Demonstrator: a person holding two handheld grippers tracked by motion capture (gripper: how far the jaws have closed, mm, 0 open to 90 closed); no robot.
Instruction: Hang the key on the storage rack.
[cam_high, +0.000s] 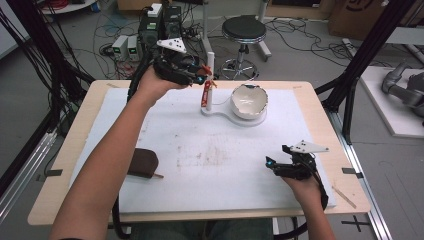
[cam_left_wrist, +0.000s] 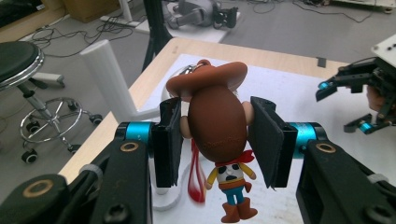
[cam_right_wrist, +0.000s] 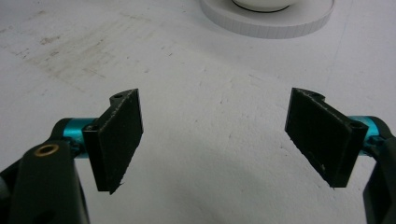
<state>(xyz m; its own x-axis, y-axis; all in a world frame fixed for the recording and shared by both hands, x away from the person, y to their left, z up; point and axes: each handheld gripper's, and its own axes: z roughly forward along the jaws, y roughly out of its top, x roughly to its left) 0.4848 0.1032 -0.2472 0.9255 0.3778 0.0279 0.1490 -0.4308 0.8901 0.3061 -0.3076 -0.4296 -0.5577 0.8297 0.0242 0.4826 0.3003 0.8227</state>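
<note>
**Layout on the white foam mat**

Far centre of white foam mat (cam_high: 210, 165): white stand with upright post (cam_high: 210, 70), cracked white bowl (cam_high: 248, 100) on its base, right of post. Near left: brown oval pouch (cam_high: 143, 162). Behind table: black round stool (cam_high: 243, 30). Cowboy figurine keychain (cam_left_wrist: 217, 126) left of post, above mat.

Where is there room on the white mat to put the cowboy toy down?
The wide middle of the white mat, between the brown pouch and the right gripper, is bare. The far edge is crowded around the white stand and cracked bowl.
</note>
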